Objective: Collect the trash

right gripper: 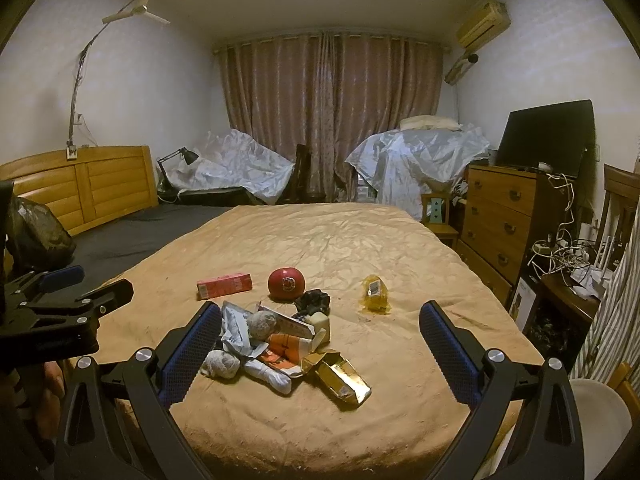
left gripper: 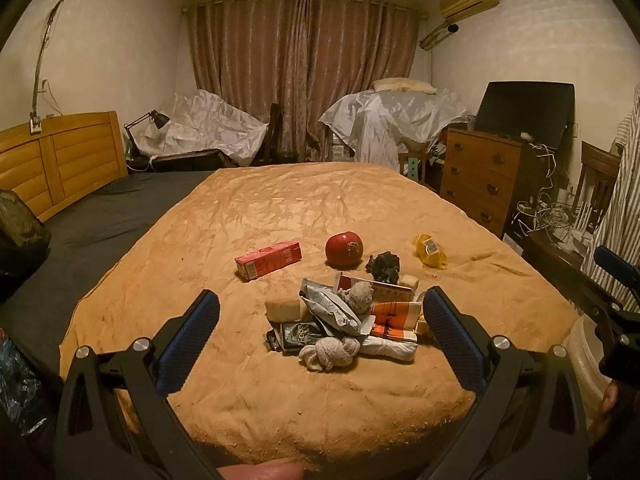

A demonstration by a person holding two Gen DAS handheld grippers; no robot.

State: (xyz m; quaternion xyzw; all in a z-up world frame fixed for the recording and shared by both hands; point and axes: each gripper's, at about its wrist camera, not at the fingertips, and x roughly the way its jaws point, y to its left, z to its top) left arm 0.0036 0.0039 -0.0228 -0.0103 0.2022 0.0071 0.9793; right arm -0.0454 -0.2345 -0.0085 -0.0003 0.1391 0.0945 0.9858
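The bed (left gripper: pixel 280 208) is covered by a wrinkled tan blanket, and most of this surface is bare: the far half toward the curtains and the left side toward the dark grey sheet carry nothing. Along the right edge of the bed stands a brown wooden chest of drawers (right gripper: pixel 496 216), with tangled white cables (right gripper: pixel 560 252) nearer, so the room there is narrow.

The heap of trash (left gripper: pixel 344 316) lies near the front edge of the bed, in the middle. The left gripper (left gripper: pixel 320 316) hovers above this edge with its two blue-padded fingers spread wide and nothing between them; the heap is just ahead of it. The right gripper (right gripper: pixel 320 326) is also wide apart and empty, and the heap is ahead of it, close to its left finger.

The heap has crumpled grey wrappers, an orange and white carton, two grey balls of cloth and a flattened gold foil packet (right gripper: pixel 340 376) at its right side. Behind the heap, apart from it, lie a pink rectangular carton (left gripper: pixel 268 264), a red round ball-like thing (left gripper: pixel 344 249), a black crumpled wad (left gripper: pixel 383 265) and a yellow crumpled plastic bag (left gripper: pixel 430 250).
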